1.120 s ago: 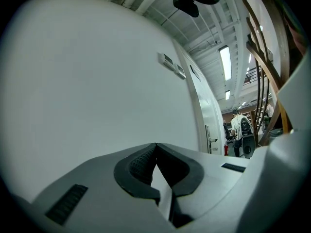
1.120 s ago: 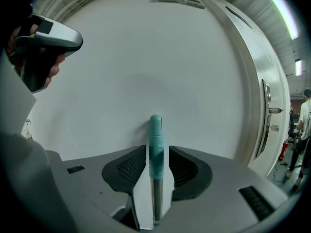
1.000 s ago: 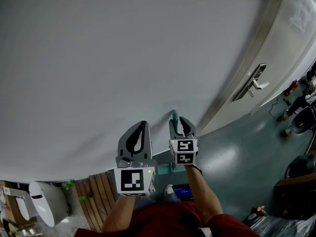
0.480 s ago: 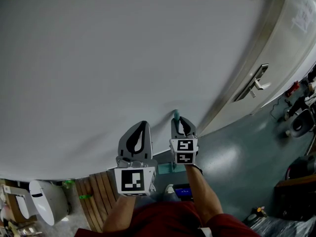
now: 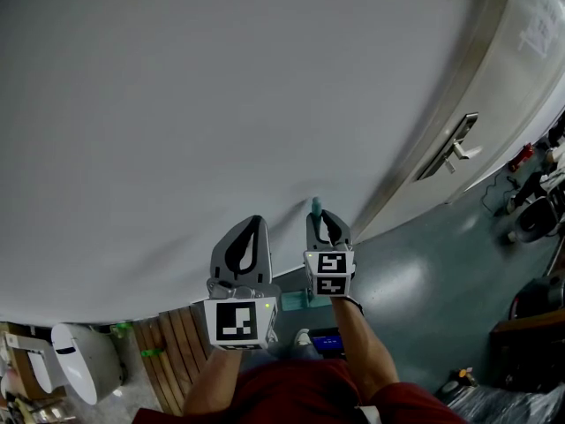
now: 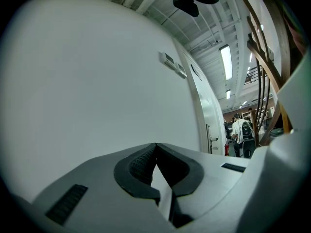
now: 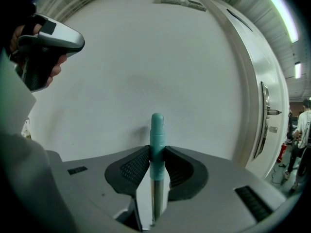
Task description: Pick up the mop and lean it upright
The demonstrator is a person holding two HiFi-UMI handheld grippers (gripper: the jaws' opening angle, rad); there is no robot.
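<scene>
1 mop (image 7: 156,125), mostly behind right gripper (image 7: 156,153)

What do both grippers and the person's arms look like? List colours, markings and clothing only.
Left gripper and right gripper: pale grey shells, fingers lined with black ribbed rubber. Each carries a white cube with black square markers. The person wears a dark red short-sleeved shirt.
</scene>
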